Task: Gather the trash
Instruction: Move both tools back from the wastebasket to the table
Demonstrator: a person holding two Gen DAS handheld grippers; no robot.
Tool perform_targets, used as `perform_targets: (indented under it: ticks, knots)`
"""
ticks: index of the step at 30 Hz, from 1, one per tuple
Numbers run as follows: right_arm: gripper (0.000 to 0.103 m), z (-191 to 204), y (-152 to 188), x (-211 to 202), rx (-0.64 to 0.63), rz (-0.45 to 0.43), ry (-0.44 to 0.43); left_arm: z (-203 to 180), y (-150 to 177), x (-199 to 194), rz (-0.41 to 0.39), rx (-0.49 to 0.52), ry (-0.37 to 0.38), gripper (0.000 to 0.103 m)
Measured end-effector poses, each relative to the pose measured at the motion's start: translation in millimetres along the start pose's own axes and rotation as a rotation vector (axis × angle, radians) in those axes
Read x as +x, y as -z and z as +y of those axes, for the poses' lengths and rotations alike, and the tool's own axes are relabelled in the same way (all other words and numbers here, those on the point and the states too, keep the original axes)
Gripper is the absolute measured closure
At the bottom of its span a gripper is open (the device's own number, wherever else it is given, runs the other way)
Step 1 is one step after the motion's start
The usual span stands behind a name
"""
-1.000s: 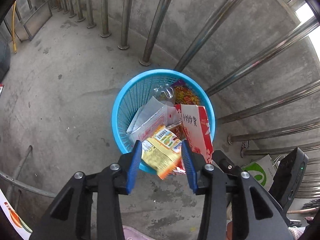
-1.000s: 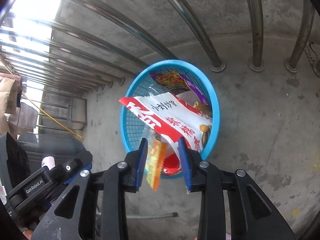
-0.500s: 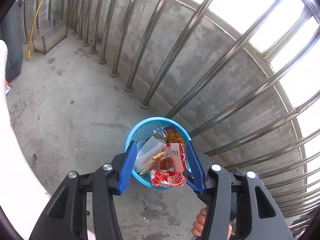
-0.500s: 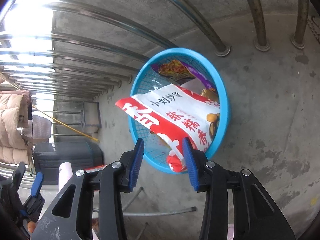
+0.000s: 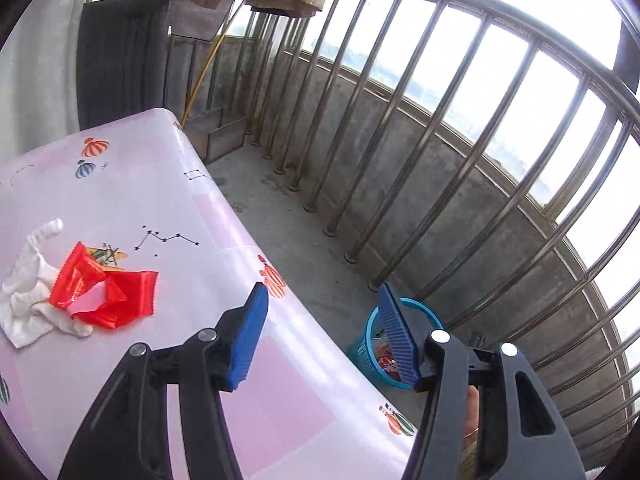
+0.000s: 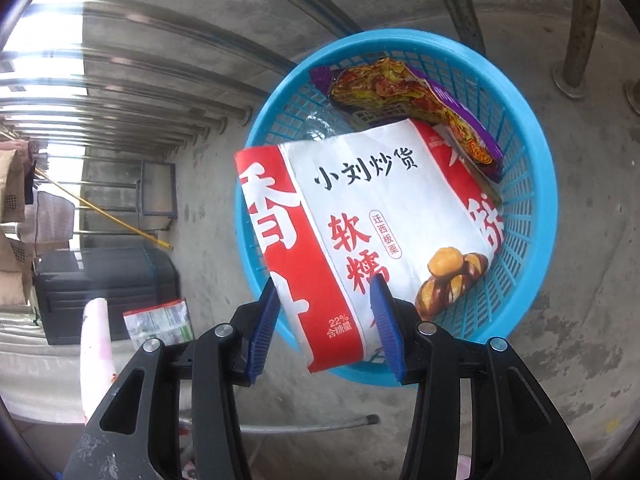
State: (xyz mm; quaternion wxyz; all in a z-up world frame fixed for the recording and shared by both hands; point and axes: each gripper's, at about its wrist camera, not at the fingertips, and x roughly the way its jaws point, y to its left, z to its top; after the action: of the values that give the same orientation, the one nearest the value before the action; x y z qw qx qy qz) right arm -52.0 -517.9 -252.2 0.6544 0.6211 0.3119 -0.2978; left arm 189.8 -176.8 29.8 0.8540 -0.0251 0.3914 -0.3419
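- We see the left gripper point(image 5: 324, 336) above the table point(image 5: 168, 200) edge, jaws opening, nothing between them.
- Red wrapper point(image 5: 104, 292) lies on the table, touching a white cloth point(image 5: 28, 280).
- Right gripper point(image 6: 324, 328): jaws opening around the chestnut bag point(image 6: 360, 232), pads apparently off it.
- The bag rests in the blue basket point(image 6: 532, 208) on a purple packet point(image 6: 412, 100).

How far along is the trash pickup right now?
Partly done. Wrappers already lie in the blue basket. The right tool is opening, letting the chestnut bag go over it. The left tool is empty and opening. Left: the red wrapper and white tissue on the table.
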Motion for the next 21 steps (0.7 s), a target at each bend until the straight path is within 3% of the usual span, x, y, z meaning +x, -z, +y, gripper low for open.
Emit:
perform_targets:
  ticks: [8,12,15,21]
  knots:
    - [0.046,-3,9,-57,-0.016,-0.102,-0.044,58,24,-76,-0.123,-0.074,-0.062,0.043]
    - [0.046,27,19,-91,-0.076,-0.171,-0.111,87,36,-116,-0.190,-0.115,-0.103,0.041]
    - [0.046,83,37,-108,-0.203,-0.177,-0.189,114,46,-144,-0.235,-0.148,-0.171,0.040]
    - [0.046,242,109,-122,-0.627,-0.115,-0.235,177,63,-176,-0.291,-0.244,-0.278,0.040]
